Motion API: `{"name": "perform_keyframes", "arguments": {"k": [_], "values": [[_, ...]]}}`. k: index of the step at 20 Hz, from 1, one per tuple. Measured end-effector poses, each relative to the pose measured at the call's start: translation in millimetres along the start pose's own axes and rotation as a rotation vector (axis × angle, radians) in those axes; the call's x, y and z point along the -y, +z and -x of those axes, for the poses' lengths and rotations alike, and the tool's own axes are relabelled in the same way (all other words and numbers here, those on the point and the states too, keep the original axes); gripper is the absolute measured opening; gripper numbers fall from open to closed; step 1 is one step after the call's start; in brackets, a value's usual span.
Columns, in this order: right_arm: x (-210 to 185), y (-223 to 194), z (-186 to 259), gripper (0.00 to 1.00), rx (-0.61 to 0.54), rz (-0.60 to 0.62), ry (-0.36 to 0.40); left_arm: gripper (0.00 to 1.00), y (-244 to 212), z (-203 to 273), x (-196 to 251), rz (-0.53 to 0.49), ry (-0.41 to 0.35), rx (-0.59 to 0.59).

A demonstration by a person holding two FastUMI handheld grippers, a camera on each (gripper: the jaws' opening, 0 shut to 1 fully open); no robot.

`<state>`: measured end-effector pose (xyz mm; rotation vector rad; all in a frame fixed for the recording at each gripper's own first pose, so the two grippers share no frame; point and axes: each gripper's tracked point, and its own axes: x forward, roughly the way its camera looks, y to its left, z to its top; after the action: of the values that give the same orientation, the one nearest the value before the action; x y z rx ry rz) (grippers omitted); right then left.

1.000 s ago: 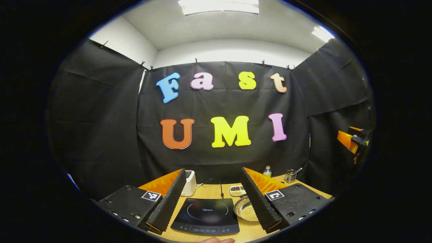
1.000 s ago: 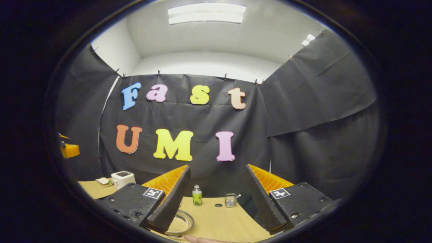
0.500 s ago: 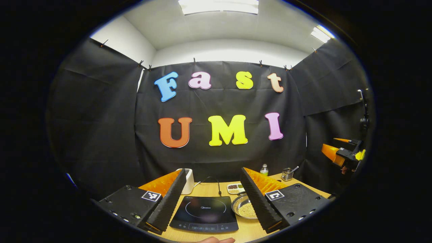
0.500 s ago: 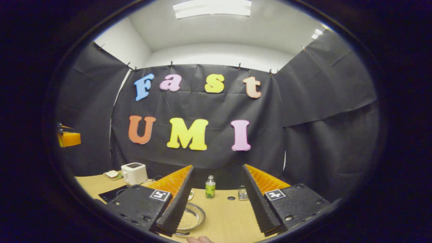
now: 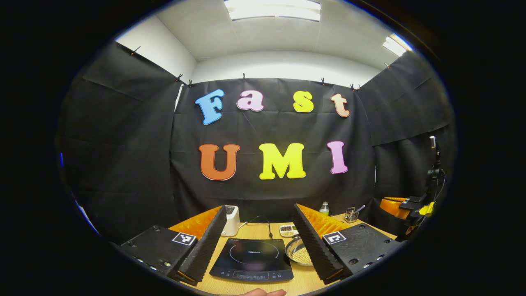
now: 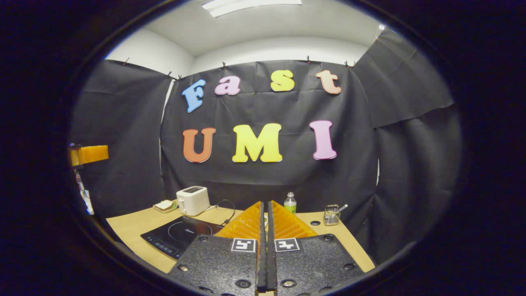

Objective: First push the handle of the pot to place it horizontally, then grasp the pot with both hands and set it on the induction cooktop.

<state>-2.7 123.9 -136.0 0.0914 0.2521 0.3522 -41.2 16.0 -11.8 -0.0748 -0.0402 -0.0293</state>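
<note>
Over the table: we see the left gripper (image 5: 259,240) held above the wooden table (image 5: 254,231), its two fingers (image 5: 205,242) spread wide with nothing between them.
Right gripper: in the right gripper view we see the right gripper (image 6: 266,230) with its fingers pressed together, gripping nothing; it also shows at the far right edge of the left gripper view (image 5: 404,204), held off the table.
Cooktop: the black induction cooktop (image 5: 252,260) lies flat on the table, framed between the left gripper's fingers; its glass top is bare. In the right gripper view it sits left of the closed fingers (image 6: 181,237).
Pot: we note a shallow metal pan (image 5: 299,251) holding pale grains, on the table just right of the cooktop, partly behind the left gripper's right finger. Whether it has a handle, we cannot tell.
Back of table: white toaster (image 6: 192,200) with a plate of bread (image 6: 164,205) beside it, a small bottle (image 6: 290,203), a wire holder (image 6: 331,215) and a divided snack dish (image 5: 287,230).
Person: a fingertip (image 5: 263,292) shows at the bottom edge of the left gripper view.
</note>
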Motion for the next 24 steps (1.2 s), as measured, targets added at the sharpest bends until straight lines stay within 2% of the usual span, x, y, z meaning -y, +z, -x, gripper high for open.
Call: {"name": "perform_keyframes", "arguments": {"k": [5, 7, 8, 11, 14, 16, 17, 18, 19, 24], "values": [[-27.2, -42.8, -5.3, 0.04, -0.085, 0.004, 0.053, 0.96, -10.7, 5.6, -7.3, 0.003, 0.019, 0.004], [-38.0, -61.9, -8.2, 0.01, -0.116, 0.017, 0.075, 0.96, -18.6, 9.9, -15.1, 0.002, 0.05, -0.001], [-44.1, -73.7, -9.5, 0.04, -0.143, 0.003, 0.094, 0.96, -22.8, 10.2, -18.6, 0.002, 0.065, -0.001], [-60.6, -118.4, -13.4, 0.01, -0.245, -0.038, 0.136, 0.96, -34.5, 16.4, -25.9, -0.004, 0.093, -0.011], [-72.9, -159.1, -15.5, 0.01, -0.311, -0.014, 0.162, 0.96, -46.0, 29.4, -38.3, -0.018, 0.143, -0.019], [-80.1, -188.9, -13.0, 0.04, -0.37, -0.023, 0.176, 0.96, -46.0, 38.7, -35.3, -0.024, 0.144, -0.004], [-85.2, -201.9, -11.4, 0.01, -0.395, -0.031, 0.187, 0.95, -46.8, 43.5, -33.8, -0.025, 0.14, 0.002], [-87.9, -211.9, -9.8, 0.04, -0.415, -0.031, 0.193, 0.95, -46.5, 47.0, -33.0, -0.026, 0.138, 0.009], [-88.8, -219.5, -7.5, 0.01, -0.427, -0.03, 0.196, 0.95, -47.0, 48.7, -32.7, -0.026, 0.137, 0.011], [-86.1, -239.3, -6.2, 0.04, -0.44, -0.049, 0.198, 0.95, -45.4, 45.6, -29.6, -0.053, 0.153, 0.022]]}}
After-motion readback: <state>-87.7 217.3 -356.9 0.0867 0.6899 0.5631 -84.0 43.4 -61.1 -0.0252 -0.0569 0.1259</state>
